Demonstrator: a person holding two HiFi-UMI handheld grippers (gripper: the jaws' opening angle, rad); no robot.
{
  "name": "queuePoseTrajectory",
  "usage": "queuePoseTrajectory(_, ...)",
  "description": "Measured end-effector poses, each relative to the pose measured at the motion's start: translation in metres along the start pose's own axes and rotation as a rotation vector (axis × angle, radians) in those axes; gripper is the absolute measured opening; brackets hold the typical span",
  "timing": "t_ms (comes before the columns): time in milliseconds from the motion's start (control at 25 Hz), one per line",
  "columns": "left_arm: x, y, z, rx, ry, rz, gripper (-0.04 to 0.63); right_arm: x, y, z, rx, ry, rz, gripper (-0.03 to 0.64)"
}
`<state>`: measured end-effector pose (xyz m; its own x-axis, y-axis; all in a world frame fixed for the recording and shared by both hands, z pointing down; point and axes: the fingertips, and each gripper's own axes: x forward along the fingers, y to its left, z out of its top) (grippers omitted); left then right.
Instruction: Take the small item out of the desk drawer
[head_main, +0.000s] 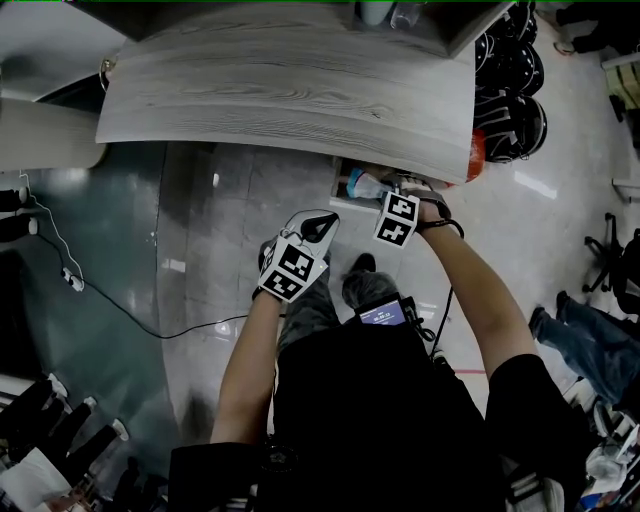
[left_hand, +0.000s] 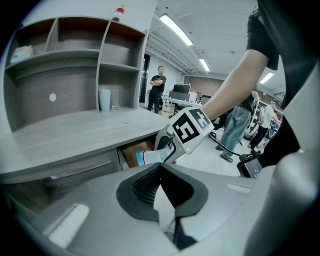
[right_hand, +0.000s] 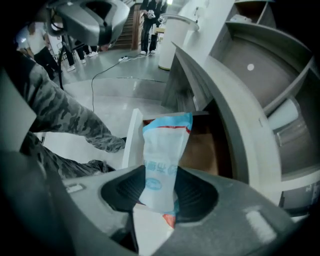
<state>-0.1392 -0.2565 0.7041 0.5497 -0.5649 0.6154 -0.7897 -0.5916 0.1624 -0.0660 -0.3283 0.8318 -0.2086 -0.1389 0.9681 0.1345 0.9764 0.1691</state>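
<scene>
A small white packet (right_hand: 162, 160) with blue and red print stands upright between the jaws of my right gripper (right_hand: 160, 197), which is shut on it. The gripper holds it just over the open desk drawer (right_hand: 131, 140), whose brown inside shows behind it. In the head view, the right gripper (head_main: 388, 192) sits at the drawer (head_main: 345, 195) under the desk's (head_main: 290, 90) front edge, and the packet (head_main: 365, 185) pokes out to its left. My left gripper (head_main: 322, 225) hangs a little nearer me, open and empty (left_hand: 162, 192). It looks at the packet (left_hand: 150, 156) and the drawer (left_hand: 132, 152).
A shelf unit (left_hand: 75, 75) with a white cup (left_hand: 105, 99) stands on the desk. Black round bags (head_main: 510, 90) are stacked right of the desk. A cable (head_main: 130, 310) runs over the floor at the left. People (left_hand: 157, 87) stand further back, and another person (head_main: 575, 335) is at the right.
</scene>
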Motion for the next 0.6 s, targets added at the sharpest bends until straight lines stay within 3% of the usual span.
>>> queuePoseTrajectory(600, -0.029, -0.010, 0.045, 0.032, -0.004, -0.013, 0.003, -0.110, 0.001, 0.017, 0.168, -0.151, -0.025, 0.178)
